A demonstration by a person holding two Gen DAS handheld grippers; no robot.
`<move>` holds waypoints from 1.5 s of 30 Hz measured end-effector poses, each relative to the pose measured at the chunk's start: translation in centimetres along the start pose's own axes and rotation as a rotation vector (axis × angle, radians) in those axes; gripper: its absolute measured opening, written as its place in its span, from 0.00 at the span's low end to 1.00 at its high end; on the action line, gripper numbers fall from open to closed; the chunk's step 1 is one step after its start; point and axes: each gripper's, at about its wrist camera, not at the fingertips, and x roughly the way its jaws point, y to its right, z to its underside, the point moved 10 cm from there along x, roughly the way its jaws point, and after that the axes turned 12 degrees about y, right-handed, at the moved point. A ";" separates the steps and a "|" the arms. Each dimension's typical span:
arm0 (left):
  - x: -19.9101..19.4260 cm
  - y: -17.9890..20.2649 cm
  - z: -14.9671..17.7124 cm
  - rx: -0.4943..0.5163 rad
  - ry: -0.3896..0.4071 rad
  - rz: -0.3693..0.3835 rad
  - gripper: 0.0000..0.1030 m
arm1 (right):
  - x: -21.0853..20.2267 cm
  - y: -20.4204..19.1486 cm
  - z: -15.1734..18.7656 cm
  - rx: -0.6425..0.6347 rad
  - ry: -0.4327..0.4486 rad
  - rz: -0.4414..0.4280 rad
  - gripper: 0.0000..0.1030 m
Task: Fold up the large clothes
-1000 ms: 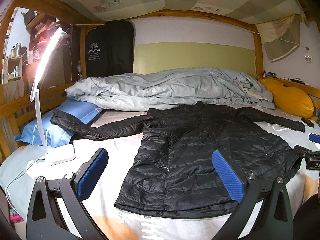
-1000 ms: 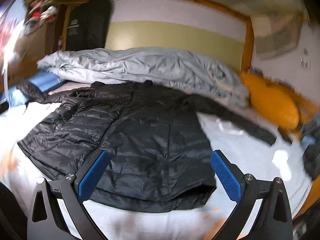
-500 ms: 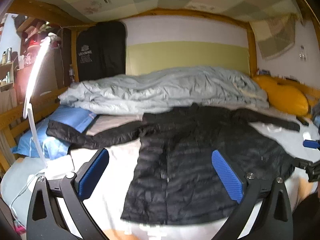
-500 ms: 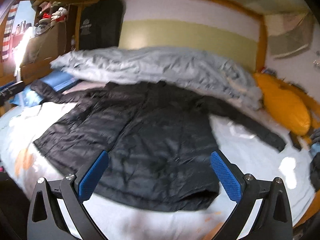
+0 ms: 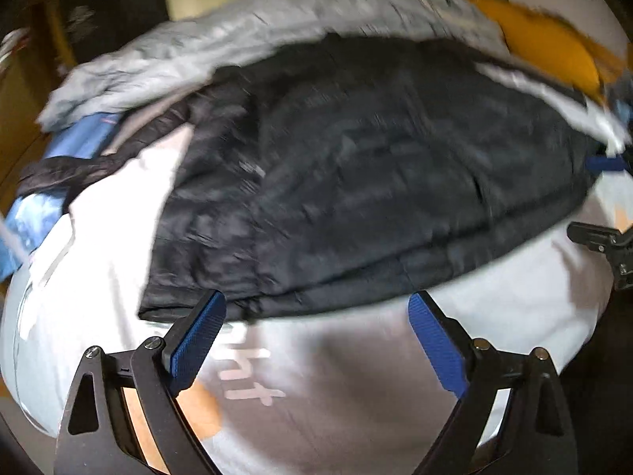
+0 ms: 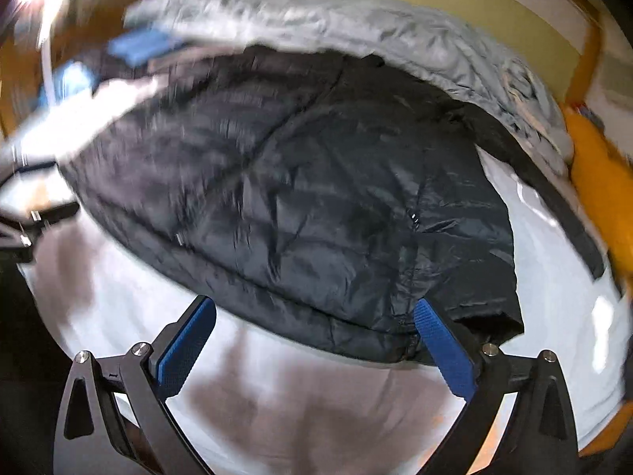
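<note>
Both claws are angled down at the bed sheet [image 5: 356, 376], and the black puffer jacket [image 5: 376, 166] lies spread flat across it, hem toward the cameras. Everything here is measured from that hem. The left gripper [image 5: 316, 316] hangs just short of the hem: its blue pads [image 5: 198, 340] are spread wide but closing in, with nothing between them except pale sheet and the printed lettering [image 5: 249, 380]. The left-hand pad's tip sits right at the hem's corner; touching or not, the blur won't say. Over on the right gripper [image 6: 316, 316], the jaws are spread wide and empty too, and its right-hand pad [image 6: 443, 348] overlaps the hem near the other corner, while the opposite pad is just off the hem over sheet. Beyond the jacket's collar lies a grey duvet [image 6: 356, 27], with an orange pillow [image 6: 601, 182] out past the sleeve [image 6: 554, 198].
</note>
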 end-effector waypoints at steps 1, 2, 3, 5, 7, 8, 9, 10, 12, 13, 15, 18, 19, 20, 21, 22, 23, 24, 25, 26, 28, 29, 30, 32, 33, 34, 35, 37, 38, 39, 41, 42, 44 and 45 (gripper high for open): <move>0.5 0.2 0.5 0.023 -0.031 0.004 0.90 | 0.7 -0.5 0.7 -0.019 -0.040 -0.017 0.98; 0.9 0.3 0.8 0.041 -0.055 0.008 0.90 | 1.4 -1.0 1.3 -0.038 -0.072 -0.035 0.98; 1.3 0.5 1.1 0.065 -0.077 0.015 0.90 | 1.8 -1.3 1.4 -0.048 -0.084 -0.039 0.98; 2.1 0.7 0.9 0.125 -0.082 0.005 0.91 | 2.9 -1.2 1.5 -0.066 -0.091 -0.009 0.98; 2.7 0.5 0.3 0.178 -0.067 -0.024 0.93 | 4.1 -0.4 1.3 -0.085 -0.090 0.052 0.98; 2.9 0.3 0.1 0.185 -0.067 -0.029 0.95 | 4.6 0.0 1.0 -0.079 -0.076 0.072 0.98; 3.1 -0.2 -0.3 0.173 -0.058 -0.037 0.95 | 4.8 0.5 0.6 -0.067 -0.063 0.086 0.98; 3.3 -0.9 -0.7 0.157 -0.045 -0.055 0.94 | 4.9 1.7 0.1 -0.058 -0.042 0.142 0.96; 3.2 -2.9 -1.5 0.137 -0.006 -0.118 0.69 | 4.3 4.4 -0.9 -0.054 0.002 0.265 0.68; 3.3 -3.6 -1.7 0.131 -0.001 -0.136 0.37 | 4.1 5.6 -1.1 -0.014 0.017 0.281 0.58; 3.4 -4.8 -1.6 0.096 -0.014 -0.137 0.09 | 3.9 6.8 -1.4 0.094 0.044 0.221 0.28; 2.1 -5.3 -2.1 0.016 0.033 -0.072 0.07 | 3.0 7.9 -1.9 0.149 0.099 0.219 0.16; 1.0 -5.5 -2.8 0.005 0.076 -0.079 0.07 | 2.3 8.1 -2.2 0.155 0.132 0.223 0.16; 0.3 -5.6 -3.4 -0.001 0.113 -0.088 0.06 | 1.8 8.1 -2.4 0.159 0.153 0.233 0.15; -1.0 -5.8 -4.0 -0.019 0.153 -0.093 0.06 | 1.0 8.5 -2.7 0.163 0.177 0.260 0.14; -2.2 -6.0 -4.6 -0.051 0.187 -0.092 0.06 | 0.1 8.9 -2.9 0.171 0.195 0.272 0.13; -3.4 -6.1 -5.1 -0.084 0.217 -0.084 0.06 | -0.9 9.1 -3.1 0.193 0.225 0.268 0.13; -4.6 -6.2 -5.4 -0.104 0.238 -0.074 0.06 | -1.9 9.5 -3.3 0.207 0.243 0.264 0.12; -5.7 -6.1 -5.6 -0.108 0.253 -0.065 0.06 | -3.3 9.9 -3.6 0.222 0.272 0.264 0.12; -6.3 -6.1 -6.1 -0.103 0.259 -0.060 0.06 | -4.5 10.1 -3.8 0.226 0.291 0.267 0.12; -8.4 -5.9 -6.3 -0.090 0.262 -0.050 0.06 | -7.3 10.2 -3.9 0.222 0.326 0.261 0.11; -8.9 -5.9 -6.7 -0.092 0.263 -0.044 0.06 | -8.6 10.1 -4.0 0.215 0.337 0.245 0.11; -9.2 -5.9 -7.1 -0.098 0.257 -0.032 0.06 | -9.1 10.2 -4.1 0.210 0.341 0.234 0.11; -9.9 -6.1 -7.8 -0.104 0.247 -0.012 0.06 | -11.1 10.1 -4.6 0.197 0.357 0.211 0.11; -10.1 -6.2 -8.2 -0.108 0.246 -0.010 0.07 | -11.5 9.9 -4.9 0.194 0.359 0.204 0.11; -10.0 -6.7 -9.0 -0.113 0.247 -0.019 0.11 | -11.6 10.1 -5.4 0.201 0.360 0.194 0.11; -9.2 -6.9 -9.5 -0.112 0.242 -0.029 0.12 | -11.3 10.5 -6.1 0.216 0.358 0.185 0.11; -6.3 -7.9 -11.3 -0.125 0.225 -0.049 0.29 | -9.8 11.3 -7.5 0.225 0.331 0.186 0.11; -4.4 -8.7 -12.0 -0.150 0.218 -0.065 0.33 | -8.9 11.7 -8.3 0.234 0.324 0.195 0.11; -2.3 -9.4 -12.5 -0.169 0.202 -0.072 0.34 | -7.3 12.3 -9.3 0.256 0.309 0.188 0.11; 1.0 -9.8 -12.9 -0.187 0.164 -0.061 0.34 | -3.2 13.7 -10.8 0.325 0.248 0.155 0.11; 2.8 -10.0 -13.0 -0.189 0.148 -0.059 0.34 | -1.7 14.0 -11.0 0.332 0.226 0.157 0.11; 5.1 -10.2 -12.9 -0.171 0.129 -0.085 0.40 | 2.2 15.1 -11.3 0.347 0.190 0.174 0.11; 6.1 -10.4 -12.5 -0.158 0.109 -0.108 0.49 | 3.5 15.3 -11.1 0.349 0.172 0.169 0.12</move>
